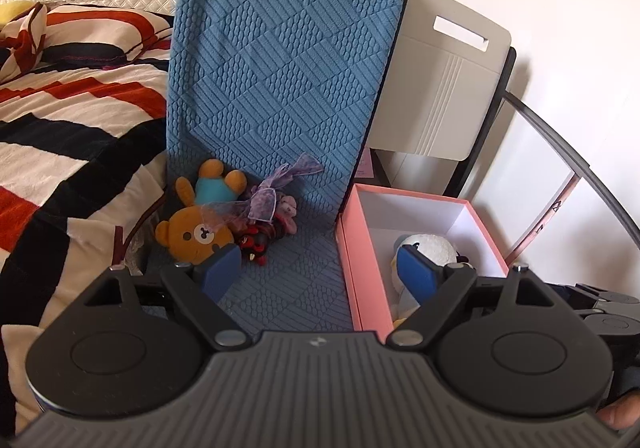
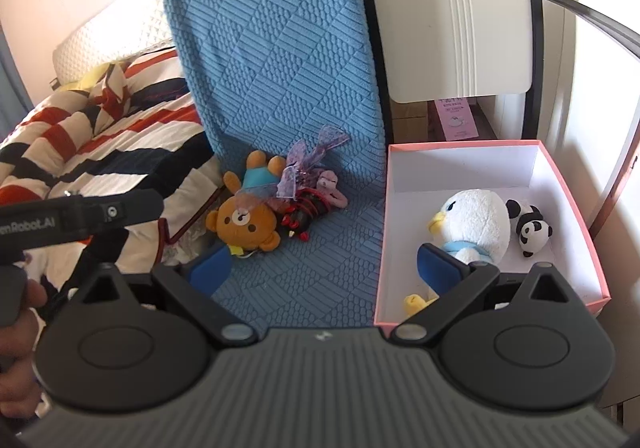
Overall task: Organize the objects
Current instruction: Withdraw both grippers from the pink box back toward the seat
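Note:
A brown bear plush (image 1: 196,234) (image 2: 246,224) lies on the blue textured seat cover (image 1: 280,88) (image 2: 276,60), beside a purple ribbon bundle (image 1: 264,200) (image 2: 298,172), a pink plush (image 1: 288,210) (image 2: 330,188) and a red-black toy (image 1: 260,238) (image 2: 304,214). A pink box (image 1: 362,268) (image 2: 568,184) to the right holds a white duck plush (image 1: 430,248) (image 2: 472,224) and a small panda (image 2: 530,230). My left gripper (image 1: 320,272) is open and empty above the seat. My right gripper (image 2: 324,268) is open and empty, spanning the seat and the box edge.
A striped red, black and white blanket (image 1: 68,120) (image 2: 104,144) lies on the bed at left. A white folding chair back (image 1: 444,80) (image 2: 452,16) stands behind the box. The left gripper's body (image 2: 72,220) shows at the left of the right wrist view.

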Available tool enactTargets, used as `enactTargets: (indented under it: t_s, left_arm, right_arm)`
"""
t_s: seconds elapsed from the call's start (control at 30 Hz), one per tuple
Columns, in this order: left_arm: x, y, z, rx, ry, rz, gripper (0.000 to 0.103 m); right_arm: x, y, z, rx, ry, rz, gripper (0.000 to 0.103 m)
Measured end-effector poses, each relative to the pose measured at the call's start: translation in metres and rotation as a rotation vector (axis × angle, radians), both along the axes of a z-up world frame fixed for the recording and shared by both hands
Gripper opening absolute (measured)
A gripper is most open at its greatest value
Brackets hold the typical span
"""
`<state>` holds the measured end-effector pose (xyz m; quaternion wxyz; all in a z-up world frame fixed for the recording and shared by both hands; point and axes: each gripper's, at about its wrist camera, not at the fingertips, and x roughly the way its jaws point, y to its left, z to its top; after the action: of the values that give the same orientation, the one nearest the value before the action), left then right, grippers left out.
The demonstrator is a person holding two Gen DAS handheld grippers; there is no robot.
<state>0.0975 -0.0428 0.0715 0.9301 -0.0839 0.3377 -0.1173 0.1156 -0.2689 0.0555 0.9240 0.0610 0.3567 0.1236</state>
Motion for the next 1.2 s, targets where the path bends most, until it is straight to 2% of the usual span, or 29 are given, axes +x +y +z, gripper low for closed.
enactTargets:
  t_s: [0.33, 0.43, 0.5, 0.63, 0.87, 1.1, 1.2]
  left_arm:
    - [-0.017, -0.002, -0.018, 0.023, -0.013, 0.026, 0.088]
    - [-0.021, -0.002, -0.029, 0.014, -0.017, 0.063, 0.088]
    - [-0.023, -0.006, -0.038, 0.037, -0.025, 0.072, 0.088]
    - [-0.023, -0.010, -0.058, 0.048, -0.021, 0.059, 0.088]
    - [0.004, 0.001, -0.090, 0.047, -0.028, 0.082, 0.088]
    - [0.023, 0.032, -0.135, -0.041, 0.038, 0.146, 0.088]
    - [0.035, 0.041, -0.151, -0.010, 0.046, 0.178, 0.088]
  right_arm:
    - [-0.018, 0.013, -0.015, 0.002, -0.038, 0.050, 0.101]
    - [-0.021, 0.017, -0.023, 0.008, -0.050, 0.072, 0.101]
    - [-0.021, 0.020, -0.029, -0.003, -0.054, 0.070, 0.101]
    - [-0.017, 0.022, -0.043, 0.004, -0.059, 0.054, 0.101]
    - [-0.002, 0.027, -0.066, -0.006, -0.093, 0.035, 0.101]
    - [0.025, 0.046, -0.101, -0.023, -0.071, 0.063, 0.101]
    - [0.034, 0.052, -0.114, -0.021, -0.073, 0.070, 0.101]
